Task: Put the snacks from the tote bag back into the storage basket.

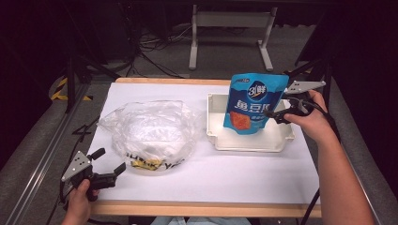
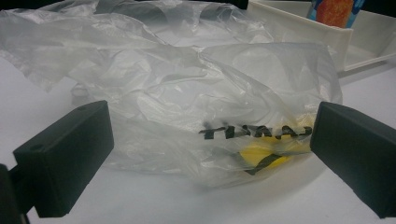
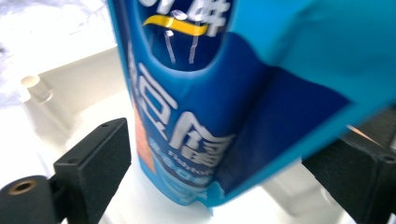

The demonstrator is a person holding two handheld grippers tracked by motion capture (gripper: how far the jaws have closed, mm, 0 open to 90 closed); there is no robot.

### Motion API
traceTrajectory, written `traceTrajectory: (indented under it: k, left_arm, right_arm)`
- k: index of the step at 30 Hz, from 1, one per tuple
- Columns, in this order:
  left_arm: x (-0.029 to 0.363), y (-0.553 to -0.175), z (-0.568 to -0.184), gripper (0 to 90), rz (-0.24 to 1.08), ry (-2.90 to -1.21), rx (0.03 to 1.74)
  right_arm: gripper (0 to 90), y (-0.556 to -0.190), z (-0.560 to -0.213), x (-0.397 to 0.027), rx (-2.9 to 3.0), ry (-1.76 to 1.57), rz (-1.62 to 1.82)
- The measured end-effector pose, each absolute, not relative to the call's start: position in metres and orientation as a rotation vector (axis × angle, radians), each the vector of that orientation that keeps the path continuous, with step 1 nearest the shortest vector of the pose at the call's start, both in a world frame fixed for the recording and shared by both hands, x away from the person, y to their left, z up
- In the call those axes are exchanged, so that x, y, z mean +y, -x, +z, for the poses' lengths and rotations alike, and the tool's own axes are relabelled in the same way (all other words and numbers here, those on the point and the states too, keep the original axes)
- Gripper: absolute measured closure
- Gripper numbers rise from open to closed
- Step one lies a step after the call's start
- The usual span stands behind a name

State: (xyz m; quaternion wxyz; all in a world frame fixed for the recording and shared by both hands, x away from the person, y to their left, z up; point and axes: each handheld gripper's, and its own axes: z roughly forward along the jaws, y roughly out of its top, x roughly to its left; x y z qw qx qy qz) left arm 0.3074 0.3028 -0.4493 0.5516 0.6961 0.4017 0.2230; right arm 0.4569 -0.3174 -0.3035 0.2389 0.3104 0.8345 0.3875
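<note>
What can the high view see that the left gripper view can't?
From above: the person's left hand and right hand, the right gripper beside the whole blue pouch, and the table's wooden edge. The left gripper view, up close, makes the black letters and the yellow patch far clearer. Both have the clear plastic bag, the white tray and some of the pouch.

A laboratory recording station: a white-topped table (image 1: pixel 202 183) stands on grey carpet, with dark curtains behind it, loose cables (image 1: pixel 155 44) and a grey metal stand (image 1: pixel 230 28) beyond it, and hazard-striped tape (image 1: pixel 61 89) left of it.
</note>
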Motion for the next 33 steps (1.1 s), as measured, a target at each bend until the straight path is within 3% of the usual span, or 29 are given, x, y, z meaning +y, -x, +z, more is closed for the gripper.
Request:
traceTrajectory:
  k: [18,33]
  left_arm:
    - [0.301,-0.309,-0.448,0.2,0.526,-1.657,0.944]
    - [0.300,-0.309,-0.448,0.2,0.531,-1.652,0.941]
  right_arm:
    - [5.3,-0.414,-0.284,-0.342,2.137,-0.909,1.172]
    - [4.2,-0.368,-0.287,-0.331,2.127,-0.839,1.336]
